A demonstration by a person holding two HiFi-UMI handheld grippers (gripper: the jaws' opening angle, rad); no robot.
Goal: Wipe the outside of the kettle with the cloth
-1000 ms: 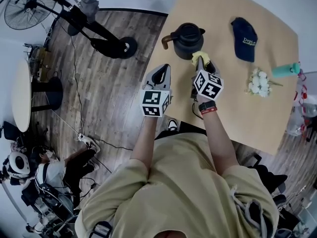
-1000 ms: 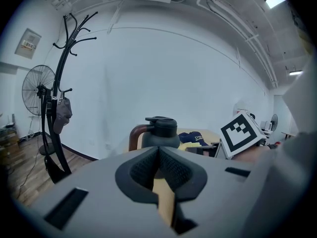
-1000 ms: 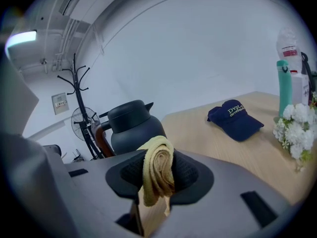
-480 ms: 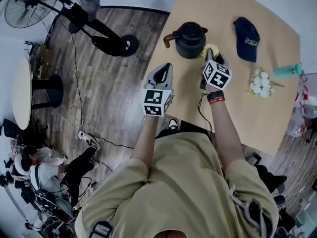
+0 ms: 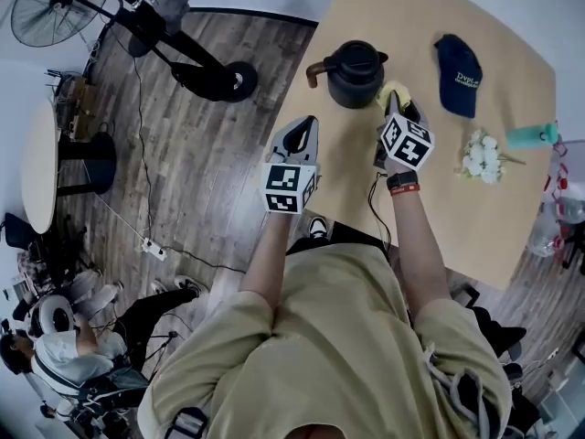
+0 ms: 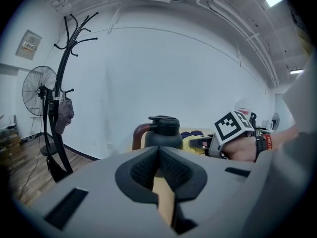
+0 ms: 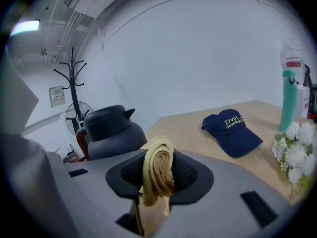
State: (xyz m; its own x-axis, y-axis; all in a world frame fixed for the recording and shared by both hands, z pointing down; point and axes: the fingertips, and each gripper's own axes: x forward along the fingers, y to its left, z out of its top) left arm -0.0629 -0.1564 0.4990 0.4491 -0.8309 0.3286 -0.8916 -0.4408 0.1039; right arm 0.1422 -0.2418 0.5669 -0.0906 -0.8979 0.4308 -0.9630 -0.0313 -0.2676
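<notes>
A dark grey kettle (image 5: 355, 73) with a brown handle stands on the wooden table (image 5: 430, 181) near its left edge. It shows too in the left gripper view, kettle (image 6: 162, 131), and in the right gripper view, kettle (image 7: 110, 131). My right gripper (image 5: 396, 106) is shut on a rolled yellow cloth (image 7: 157, 173), just right of the kettle and a little apart from it. The cloth (image 5: 391, 93) peeks out past the jaws. My left gripper (image 5: 299, 136) hangs shut and empty at the table's left edge, short of the kettle.
A navy cap (image 5: 460, 73) lies right of the kettle. White flowers (image 5: 480, 154) and a teal bottle (image 5: 533, 133) sit further right. Off the table's left are a coat stand base (image 5: 224, 80), a fan (image 5: 46, 12), cables on the wooden floor, and a person (image 5: 55, 346) seated below left.
My right gripper with the cloth has slid from the kettle's front round to its right side. The left gripper has stayed put.
</notes>
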